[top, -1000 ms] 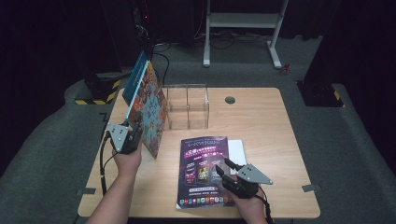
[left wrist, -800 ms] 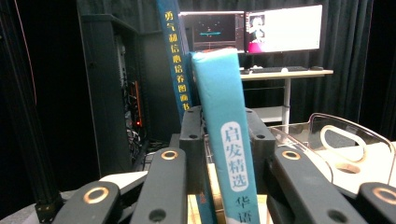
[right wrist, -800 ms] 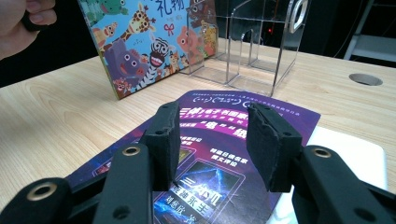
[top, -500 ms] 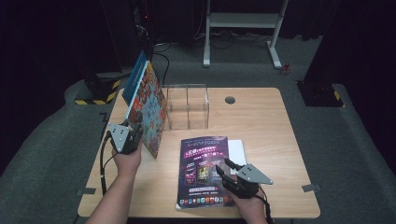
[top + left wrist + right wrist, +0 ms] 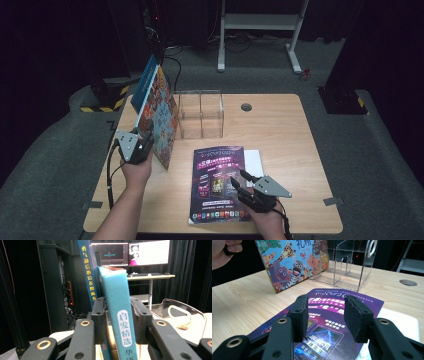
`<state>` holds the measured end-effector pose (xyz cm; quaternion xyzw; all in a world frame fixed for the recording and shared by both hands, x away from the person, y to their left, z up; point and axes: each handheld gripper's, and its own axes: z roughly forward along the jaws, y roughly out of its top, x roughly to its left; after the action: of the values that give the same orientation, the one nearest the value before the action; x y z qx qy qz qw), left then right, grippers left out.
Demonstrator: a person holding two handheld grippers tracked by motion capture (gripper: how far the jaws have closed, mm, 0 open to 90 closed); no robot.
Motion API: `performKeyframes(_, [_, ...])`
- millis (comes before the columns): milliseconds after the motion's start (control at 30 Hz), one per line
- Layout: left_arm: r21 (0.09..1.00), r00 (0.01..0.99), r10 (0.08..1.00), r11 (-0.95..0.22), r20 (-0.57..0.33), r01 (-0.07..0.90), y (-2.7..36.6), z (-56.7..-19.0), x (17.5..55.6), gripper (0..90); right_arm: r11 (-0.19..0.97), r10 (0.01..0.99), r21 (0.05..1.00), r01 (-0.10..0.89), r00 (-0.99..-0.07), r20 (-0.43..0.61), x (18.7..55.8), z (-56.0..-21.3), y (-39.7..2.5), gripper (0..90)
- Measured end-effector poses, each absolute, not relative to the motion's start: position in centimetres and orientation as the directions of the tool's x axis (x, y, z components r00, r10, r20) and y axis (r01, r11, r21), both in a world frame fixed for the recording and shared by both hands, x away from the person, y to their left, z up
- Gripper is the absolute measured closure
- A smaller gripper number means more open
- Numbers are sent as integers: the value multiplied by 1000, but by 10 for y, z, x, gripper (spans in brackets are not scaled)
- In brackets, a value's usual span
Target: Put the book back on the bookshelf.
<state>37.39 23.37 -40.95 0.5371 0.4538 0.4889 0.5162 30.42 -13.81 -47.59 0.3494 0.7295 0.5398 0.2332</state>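
left gripper [image 5: 142, 145] pinching the picture books [image 5: 159, 120] upright at left of frame | clear organizer [image 5: 201, 114] just right of them, nearer this hand | right gripper [image 5: 239, 181] spread, over purple magazine [image 5: 219, 182] flat on tabletop [image 5: 280, 130]

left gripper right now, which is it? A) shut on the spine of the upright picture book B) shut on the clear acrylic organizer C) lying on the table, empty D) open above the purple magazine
A: in the left gripper view the left gripper has both jaws pressed against the teal spine of the picture book, which stands on edge on the table in the high view.
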Motion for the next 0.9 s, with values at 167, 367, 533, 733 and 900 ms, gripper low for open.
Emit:
performKeyframes(167, [999, 122, 991, -47, 47, -8, 234, -408, 374, 660, 172, 761, 950, 260, -647, 39, 304, -476, -138, 547])
performKeyframes(367, [999, 130, 991, -43, 42, 1, 233, -408, 375, 630, 171, 760, 950, 261, -648, 41, 304, -476, -138, 546])
performKeyframes(533, [999, 141, 989, -41, 39, 11, 233, -407, 375, 608, 173, 761, 950, 261, -648, 39, 304, -476, -138, 546])
performKeyframes(733, [999, 157, 987, -40, 35, 30, 234, -407, 375, 556, 175, 757, 950, 259, -652, 38, 305, -476, -137, 545])
performKeyframes(900, [998, 176, 984, -24, 15, 51, 235, -408, 374, 511, 176, 757, 949, 261, -653, 39, 305, -476, -136, 544])
